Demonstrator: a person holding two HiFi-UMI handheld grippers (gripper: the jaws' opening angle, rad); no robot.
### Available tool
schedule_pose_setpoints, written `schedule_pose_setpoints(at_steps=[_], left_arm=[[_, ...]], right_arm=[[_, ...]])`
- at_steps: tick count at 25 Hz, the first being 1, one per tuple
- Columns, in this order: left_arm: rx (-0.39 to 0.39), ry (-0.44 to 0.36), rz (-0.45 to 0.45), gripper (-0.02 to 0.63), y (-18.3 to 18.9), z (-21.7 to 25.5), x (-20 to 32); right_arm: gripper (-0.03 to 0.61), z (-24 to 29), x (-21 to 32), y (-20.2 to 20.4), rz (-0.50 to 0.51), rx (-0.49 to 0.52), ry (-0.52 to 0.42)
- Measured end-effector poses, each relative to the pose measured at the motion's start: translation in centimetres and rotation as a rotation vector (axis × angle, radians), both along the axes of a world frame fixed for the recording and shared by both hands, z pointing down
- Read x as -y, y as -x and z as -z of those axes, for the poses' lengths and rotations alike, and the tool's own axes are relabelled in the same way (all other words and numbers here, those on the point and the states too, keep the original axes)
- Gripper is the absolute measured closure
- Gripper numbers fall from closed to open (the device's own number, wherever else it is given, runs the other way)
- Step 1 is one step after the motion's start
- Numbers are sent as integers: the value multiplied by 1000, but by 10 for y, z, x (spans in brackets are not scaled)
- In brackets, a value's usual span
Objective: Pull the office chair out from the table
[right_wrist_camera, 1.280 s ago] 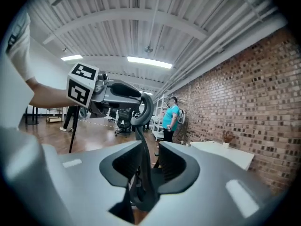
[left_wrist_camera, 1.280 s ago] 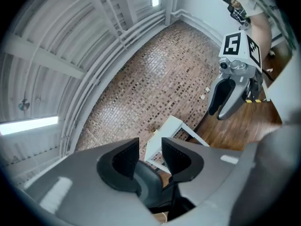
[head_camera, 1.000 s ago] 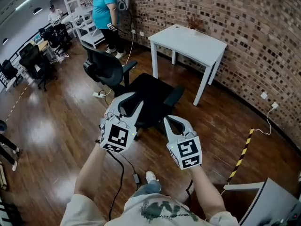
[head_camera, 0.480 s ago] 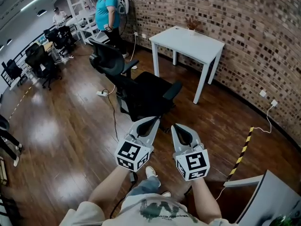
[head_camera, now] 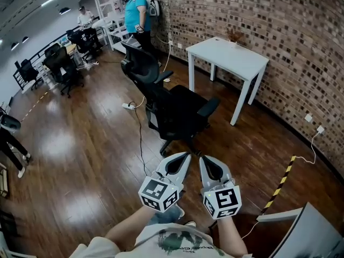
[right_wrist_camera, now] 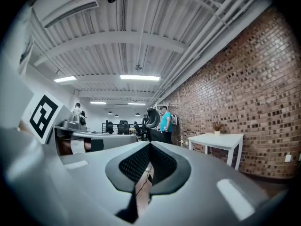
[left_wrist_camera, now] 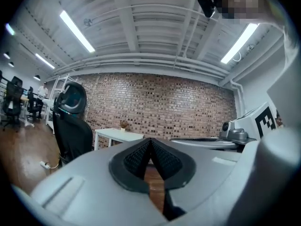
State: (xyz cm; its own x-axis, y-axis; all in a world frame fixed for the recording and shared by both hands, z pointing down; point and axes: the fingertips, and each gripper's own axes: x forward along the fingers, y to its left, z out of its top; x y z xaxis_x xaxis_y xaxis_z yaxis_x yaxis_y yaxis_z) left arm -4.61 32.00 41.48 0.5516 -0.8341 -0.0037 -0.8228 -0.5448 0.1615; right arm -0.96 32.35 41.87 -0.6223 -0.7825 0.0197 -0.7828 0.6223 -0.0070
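Note:
The black office chair (head_camera: 177, 112) stands on the wood floor, apart from the white table (head_camera: 228, 58) by the brick wall, its back turned to the left. My left gripper (head_camera: 185, 156) and right gripper (head_camera: 204, 159) hover side by side in front of the chair's base, a short way off, touching nothing. Both are shut and empty. In the left gripper view the left gripper (left_wrist_camera: 150, 141) points level, with the chair's back (left_wrist_camera: 70, 126) at the left and the table (left_wrist_camera: 117, 134) behind. Past the right gripper (right_wrist_camera: 149, 147) the right gripper view shows the chair's headrest (right_wrist_camera: 151, 118) and the table (right_wrist_camera: 216, 138).
A person in a teal shirt (head_camera: 137, 12) stands at the back by white shelving. More black chairs (head_camera: 59, 63) line the left. A cable (head_camera: 141, 138) and a power strip (head_camera: 129, 106) lie on the floor. Yellow-black tape (head_camera: 282, 179) and a white panel (head_camera: 317, 230) are at the right.
Both grippers have drawn back from the chair's seat toward me. The left gripper, jaws apart at the seat a second ago, has rolled and shut. The chair stands farther from them.

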Motion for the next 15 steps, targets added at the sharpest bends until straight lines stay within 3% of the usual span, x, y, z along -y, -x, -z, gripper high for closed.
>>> schedule_pose_setpoints(at_steps=[7,15], left_arm=[[-14,51,-9,597,6,-22,-15],[-5,38,-48,597,-2,-27,-15]], right_arm=[[578,-12,-12,6,-1,0,29],[578,-21,-11,7,-18,-15,45]])
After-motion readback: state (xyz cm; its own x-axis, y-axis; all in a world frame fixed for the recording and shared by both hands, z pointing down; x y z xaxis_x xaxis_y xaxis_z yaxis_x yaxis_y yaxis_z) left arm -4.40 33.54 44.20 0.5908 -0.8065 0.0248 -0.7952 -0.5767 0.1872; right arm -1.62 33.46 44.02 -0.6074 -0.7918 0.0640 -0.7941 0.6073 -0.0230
